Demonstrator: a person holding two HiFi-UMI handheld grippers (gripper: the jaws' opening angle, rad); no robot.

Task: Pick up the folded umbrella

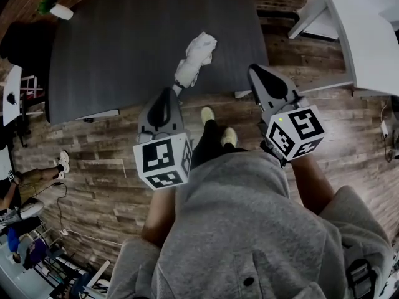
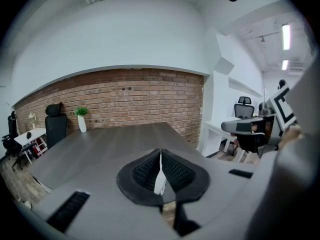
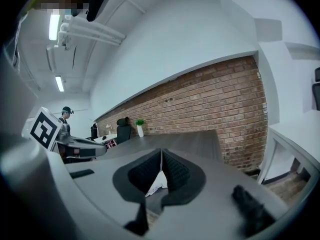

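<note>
The folded umbrella [image 1: 196,56] is a white, crumpled bundle lying near the front edge of the dark table [image 1: 124,48]. My left gripper [image 1: 167,93] hovers just short of that edge, below and left of the umbrella, with its jaws shut and empty. My right gripper [image 1: 255,69] hangs off the table's front right corner, to the right of the umbrella, also shut on nothing. In the left gripper view a sliver of the umbrella [image 2: 160,182] shows below the closed jaws. The right gripper view likewise shows the umbrella [image 3: 158,182] beneath the shut jaws.
A small plant in a white vase [image 1: 57,9] stands at the table's far left corner. A white desk [image 1: 365,36] is at the right, a brick wall [image 2: 130,101] behind the table. My feet [image 1: 216,126] stand on the wooden floor. Another person [image 1: 34,174] is at the left.
</note>
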